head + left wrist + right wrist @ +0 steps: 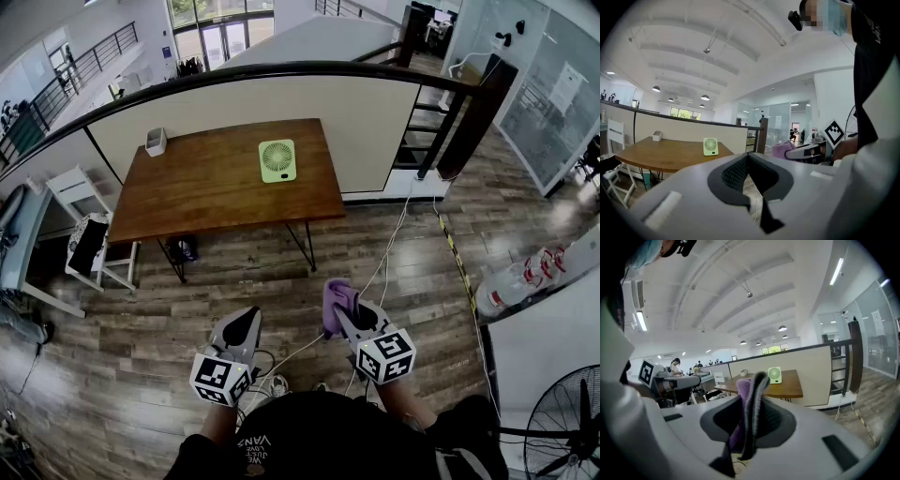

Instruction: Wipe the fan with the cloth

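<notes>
Purple cloth (742, 399) is pinched tight in the right claw (757, 380), with a fold poking up past the tips. The left claw (748, 157) is clenched on nothing, pads pressed together. Both claws sit low over the wooden floor (141, 375), side by side, close to the person's body. Out ahead and well apart from both, the brown wooden surface (206, 192) carries the pale green fan (277, 159), upright toward its far right part, grille facing the claws. On the far left corner sits a small white box (156, 142). Left of the surface stands a white chair (89, 246).
</notes>
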A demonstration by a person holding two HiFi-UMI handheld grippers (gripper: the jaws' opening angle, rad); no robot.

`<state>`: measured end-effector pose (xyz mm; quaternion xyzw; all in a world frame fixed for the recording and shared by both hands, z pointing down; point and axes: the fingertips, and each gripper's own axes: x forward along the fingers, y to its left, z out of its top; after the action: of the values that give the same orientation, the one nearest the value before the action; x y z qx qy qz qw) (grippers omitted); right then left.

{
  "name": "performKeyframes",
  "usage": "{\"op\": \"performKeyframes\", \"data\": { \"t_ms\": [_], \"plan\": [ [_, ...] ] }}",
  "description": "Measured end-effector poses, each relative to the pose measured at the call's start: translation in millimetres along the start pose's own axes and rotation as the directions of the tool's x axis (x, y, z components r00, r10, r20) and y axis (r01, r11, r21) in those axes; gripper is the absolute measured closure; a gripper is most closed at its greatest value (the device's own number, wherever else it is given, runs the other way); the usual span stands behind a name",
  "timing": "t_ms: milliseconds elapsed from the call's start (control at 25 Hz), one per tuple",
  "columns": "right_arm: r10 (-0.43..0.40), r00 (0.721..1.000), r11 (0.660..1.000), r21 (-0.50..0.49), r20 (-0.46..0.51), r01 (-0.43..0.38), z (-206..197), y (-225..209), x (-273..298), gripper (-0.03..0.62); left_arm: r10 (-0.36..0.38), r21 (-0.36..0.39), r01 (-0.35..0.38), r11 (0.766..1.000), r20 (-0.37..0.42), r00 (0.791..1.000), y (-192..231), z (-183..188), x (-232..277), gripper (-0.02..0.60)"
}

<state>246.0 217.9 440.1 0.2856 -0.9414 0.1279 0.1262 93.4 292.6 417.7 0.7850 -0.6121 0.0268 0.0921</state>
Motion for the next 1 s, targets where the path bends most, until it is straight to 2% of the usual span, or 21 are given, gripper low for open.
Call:
{"op": "performKeyframes", "data": {
  "t_ms": [520, 760, 1000],
  "plan": [
    [-0.041, 0.998, 0.999, 0.032, 0.038, 0.040, 8.7, 37.6, 42.7, 0.500, -0.069, -0.021, 0.069, 0.997, 0.009, 0.998, 58.1, -6.6, -10.7, 0.571],
    [-0.094, 0.994, 0.995, 0.048, 0.047, 0.091, 11.4, 49.2, 55.4, 0.500, -0.102, -0.036, 0.102, 0.994, 0.007, 0.995, 78.6, -10.5, -13.8, 0.571],
    [-0.110, 0.994, 0.992, 0.058, 0.025, 0.108, 12.4, 44.5, 69.9, 0.500, -0.099, -0.073, 0.099, 0.992, -0.002, 0.995, 98.4, -19.1, -8.3, 0.571]
  ]
}}
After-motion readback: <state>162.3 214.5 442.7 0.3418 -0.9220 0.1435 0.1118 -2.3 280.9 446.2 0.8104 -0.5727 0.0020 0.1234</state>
